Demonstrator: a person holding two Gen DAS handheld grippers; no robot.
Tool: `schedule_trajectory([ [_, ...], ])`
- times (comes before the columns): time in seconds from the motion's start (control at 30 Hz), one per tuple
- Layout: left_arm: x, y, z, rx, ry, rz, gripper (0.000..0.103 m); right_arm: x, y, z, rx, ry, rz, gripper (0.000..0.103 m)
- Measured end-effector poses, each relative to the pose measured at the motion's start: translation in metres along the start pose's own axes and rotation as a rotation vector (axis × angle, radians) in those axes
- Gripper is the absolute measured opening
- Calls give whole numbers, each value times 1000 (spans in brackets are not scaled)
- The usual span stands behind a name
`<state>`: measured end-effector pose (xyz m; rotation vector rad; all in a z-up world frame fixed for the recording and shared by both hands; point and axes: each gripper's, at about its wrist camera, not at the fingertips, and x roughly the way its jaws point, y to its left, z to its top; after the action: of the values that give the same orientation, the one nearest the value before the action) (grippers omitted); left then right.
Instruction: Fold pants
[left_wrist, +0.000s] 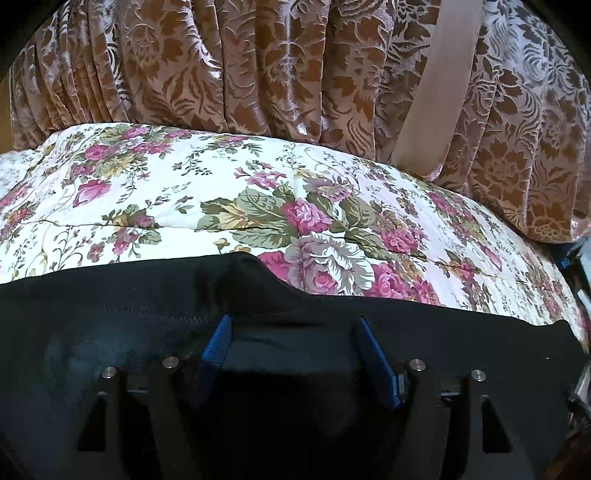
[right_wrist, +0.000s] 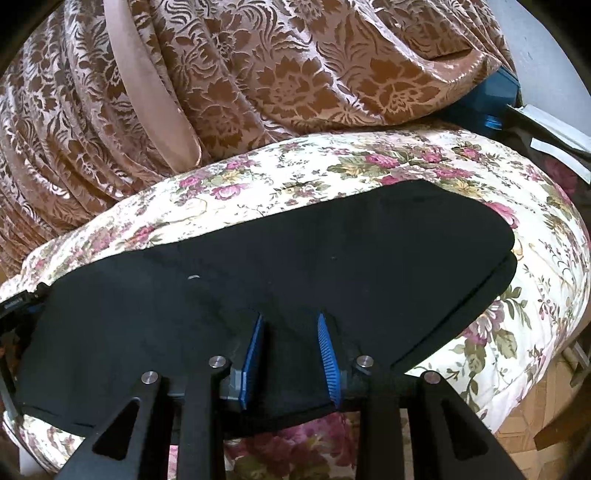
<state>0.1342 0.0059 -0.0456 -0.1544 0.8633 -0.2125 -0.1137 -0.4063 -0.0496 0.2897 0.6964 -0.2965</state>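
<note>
Black pants (left_wrist: 110, 321) lie flat on a floral quilt (left_wrist: 184, 192). In the left wrist view my left gripper (left_wrist: 293, 319) hovers low over the pants' upper edge, blue-padded fingers spread wide, nothing between them. In the right wrist view the pants (right_wrist: 332, 251) stretch from left to a rounded end at the right. My right gripper (right_wrist: 290, 317) is over the pants' near edge, its jaws apart with only flat fabric below them.
A brown patterned velvet curtain (left_wrist: 258, 66) with a plain pink tie band (left_wrist: 439, 81) hangs behind the bed. The quilt (right_wrist: 480, 369) drops off at the right, with wooden floor (right_wrist: 535, 424) below. A blue box (right_wrist: 487, 99) sits at the far right.
</note>
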Motion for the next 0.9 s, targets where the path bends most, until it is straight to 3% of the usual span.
schedule_trajectory([
  [0.17, -9, 1, -11, 13, -11, -3, 71, -1, 8, -5, -82, -20, -36, 31],
  [0.37, -25, -5, -28, 76, -32, 14, 78, -8, -3, -5, -52, 2, 27, 31],
  [0.47, -29, 1, -27, 65, -27, -11, 78, -19, -13, -2, 7, -4, 61, 33],
  [0.6, -34, 16, -25, 21, -31, -38, 78, -33, -31, 0, 70, -32, 44, 38],
  [0.7, -36, 25, -22, 13, -30, -43, 78, -40, -50, 1, 117, -45, -1, 56],
  [0.73, -38, 28, -21, 14, -34, -43, 78, -40, -58, 1, 144, -41, -27, 56],
  [0.9, -49, 50, -20, -16, -69, -58, 78, -28, -106, -3, 396, -5, 25, 56],
])
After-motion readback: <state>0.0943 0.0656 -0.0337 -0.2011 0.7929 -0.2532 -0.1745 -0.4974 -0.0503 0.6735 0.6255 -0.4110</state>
